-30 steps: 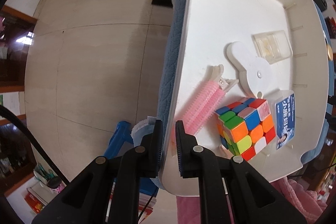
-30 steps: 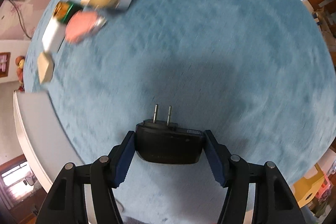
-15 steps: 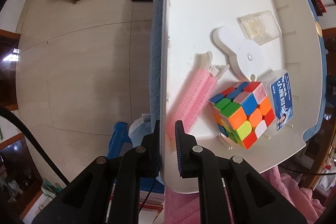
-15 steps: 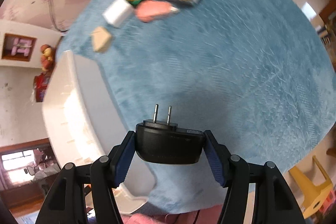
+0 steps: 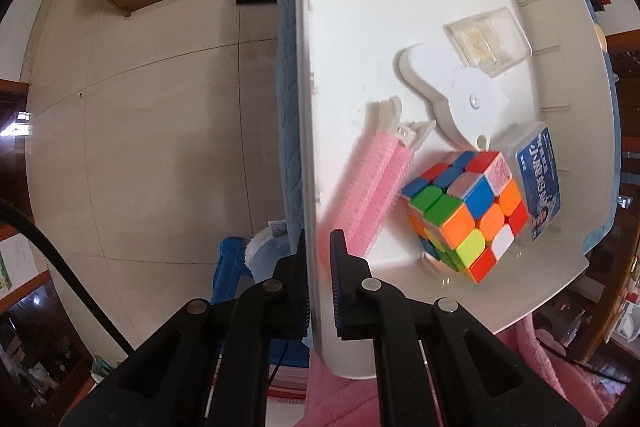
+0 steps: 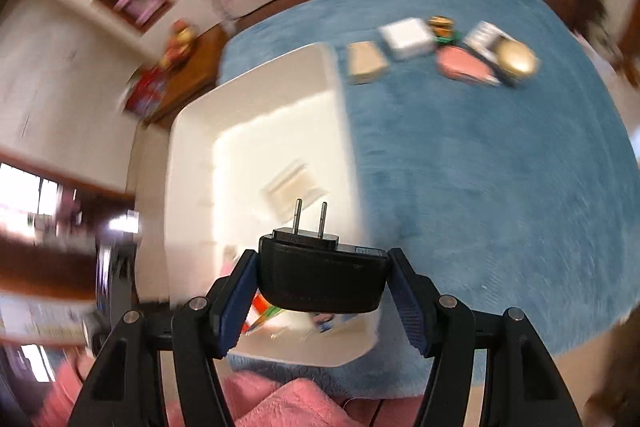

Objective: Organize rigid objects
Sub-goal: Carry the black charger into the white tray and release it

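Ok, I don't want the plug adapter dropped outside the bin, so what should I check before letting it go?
1. Right gripper firmly holds the black plug adapter: ok.
2. Left gripper clamps the white bin's wall to steady it: ok.
3. Adapter is over the bin interior: ok, though the right wrist view is blurred.
4. Free floor space in the bin beyond the pink hair roller, Rubik's cube and white clip: ok.
5. Height above the bin floor: cannot tell.
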### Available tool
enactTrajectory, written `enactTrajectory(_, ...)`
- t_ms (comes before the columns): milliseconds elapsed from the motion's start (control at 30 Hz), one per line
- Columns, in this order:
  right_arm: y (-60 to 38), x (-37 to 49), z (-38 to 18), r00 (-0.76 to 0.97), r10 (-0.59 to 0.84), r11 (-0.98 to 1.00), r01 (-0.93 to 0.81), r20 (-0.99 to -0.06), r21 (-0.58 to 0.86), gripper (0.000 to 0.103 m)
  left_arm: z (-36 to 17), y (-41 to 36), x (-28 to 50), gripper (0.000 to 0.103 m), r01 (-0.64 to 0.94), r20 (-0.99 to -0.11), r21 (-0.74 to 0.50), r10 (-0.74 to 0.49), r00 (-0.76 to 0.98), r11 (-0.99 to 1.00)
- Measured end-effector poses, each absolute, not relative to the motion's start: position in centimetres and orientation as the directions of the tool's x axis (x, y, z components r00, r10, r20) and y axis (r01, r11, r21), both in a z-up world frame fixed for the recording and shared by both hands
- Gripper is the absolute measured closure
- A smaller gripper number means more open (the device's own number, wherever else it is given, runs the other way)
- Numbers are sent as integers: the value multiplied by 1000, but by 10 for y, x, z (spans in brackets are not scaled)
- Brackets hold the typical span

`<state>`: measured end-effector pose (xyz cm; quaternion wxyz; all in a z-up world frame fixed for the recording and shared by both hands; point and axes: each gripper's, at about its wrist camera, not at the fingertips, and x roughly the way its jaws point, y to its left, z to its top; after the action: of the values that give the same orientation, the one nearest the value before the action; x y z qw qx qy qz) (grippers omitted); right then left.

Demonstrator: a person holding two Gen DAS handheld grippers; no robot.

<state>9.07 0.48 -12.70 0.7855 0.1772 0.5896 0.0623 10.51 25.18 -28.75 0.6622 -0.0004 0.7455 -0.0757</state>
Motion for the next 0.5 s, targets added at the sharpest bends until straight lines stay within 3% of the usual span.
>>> enactTrajectory(267,57,84,-132,223,354,935,-108,-908,337,38,-286,251,120,97,81,-990,-109,-100,-97,991)
enactTrajectory(400,63,86,-133,218,369,927,-150,-903,343,28,-285,250,127,97,69,-992,-99,-93,-84,993)
enactTrajectory(500,56,87,-130,237,361,931,-143,-902,335,27,-287,243,123,96,64,-994,-82,-77,-74,995)
